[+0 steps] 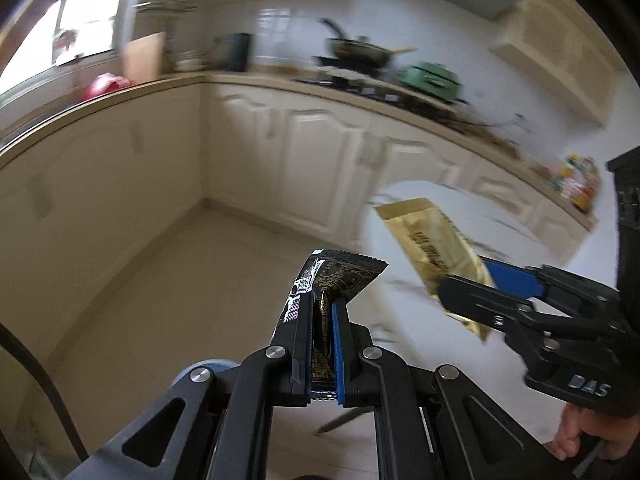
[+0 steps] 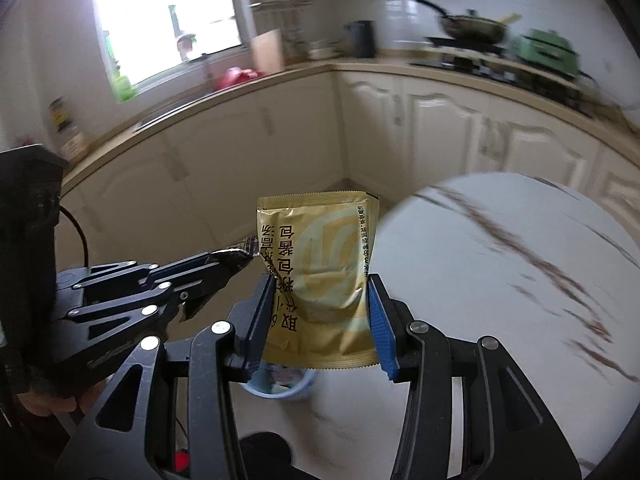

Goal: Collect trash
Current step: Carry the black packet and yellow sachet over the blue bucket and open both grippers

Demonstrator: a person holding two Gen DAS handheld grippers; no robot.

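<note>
My left gripper (image 1: 324, 304) is shut on a black foil sachet (image 1: 340, 276) and holds it in the air above the floor. My right gripper (image 2: 318, 288) is shut on a gold sauce packet (image 2: 320, 268) with printed characters, held upright. In the left wrist view the right gripper (image 1: 476, 276) and gold packet (image 1: 432, 248) show at the right, over the white marble table (image 1: 424, 340). In the right wrist view the left gripper (image 2: 236, 258) shows at the left with the black sachet's tip (image 2: 246, 246). A light blue bin (image 2: 280, 384) sits below the gold packet.
The round marble table (image 2: 500, 280) fills the right side. White kitchen cabinets (image 1: 312, 152) with a beige countertop (image 1: 160, 84) run along the walls. A stove with a pan (image 1: 356, 52) and a green pot (image 1: 430, 76) stands at the back. Beige tiled floor (image 1: 180, 280) lies below.
</note>
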